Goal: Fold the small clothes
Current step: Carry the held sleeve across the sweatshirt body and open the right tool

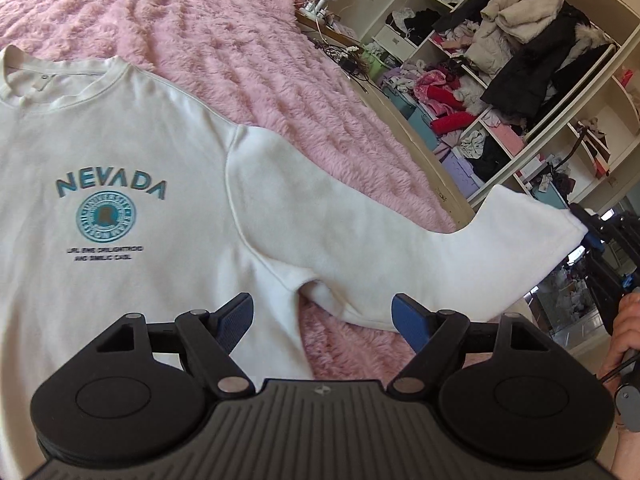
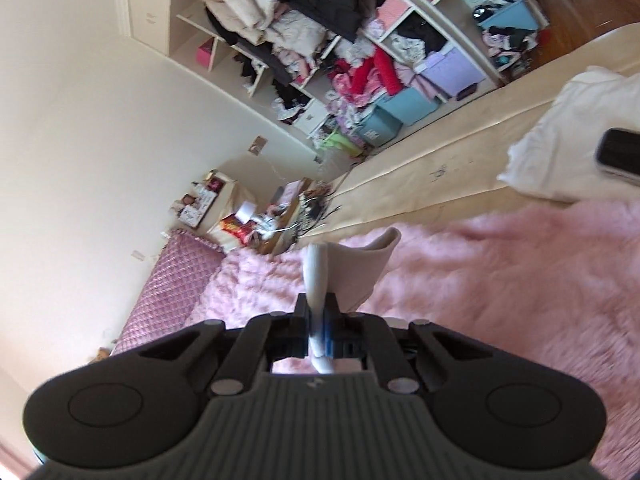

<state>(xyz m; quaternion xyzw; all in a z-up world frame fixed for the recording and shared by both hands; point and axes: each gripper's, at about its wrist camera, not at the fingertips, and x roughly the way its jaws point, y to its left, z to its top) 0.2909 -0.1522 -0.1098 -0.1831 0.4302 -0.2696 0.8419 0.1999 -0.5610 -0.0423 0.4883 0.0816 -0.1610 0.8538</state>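
Jaws of the right gripper (image 2: 319,334) were clamped on the cuff end of the sleeve (image 1: 400,248), white fabric pinched flat between the blue pads and a short flap standing up past them. Jaws of the left gripper (image 1: 323,322) stood wide apart, empty, hovering above the armpit seam.

The white sweatshirt (image 1: 120,160) lay face up on the pink fluffy blanket (image 1: 240,40) covering the bed, "NEVADA" print visible, collar toward 10 o'clock in the left wrist view. The sleeve ran out toward 3 o'clock, its end lifted clear of the blanket and reaching over the bed's edge, where the right gripper and the person's hand (image 1: 624,332) showed. Cluttered wardrobe shelves (image 1: 500,60) stood beyond at 1 o'clock.

Judgement: step in hand is the first sleeve fold, barely begun; the body is flat and the rest of the folding still lies ahead.

Notes for doing it well:
- Carry the cuff across toward 9 o'clock, low over the chest, so the sleeve hinges at the shoulder seam rather than dragging the body.
- Left gripper could press down near the armpit to anchor the torso; the pile blanket probably grips the fabric, but a tug may still bunch it.
- Keep the sleeve taut yet unstretched; lay it flat before releasing.
- Risk: thin pinch on the cuff may slip if pulled sharply.
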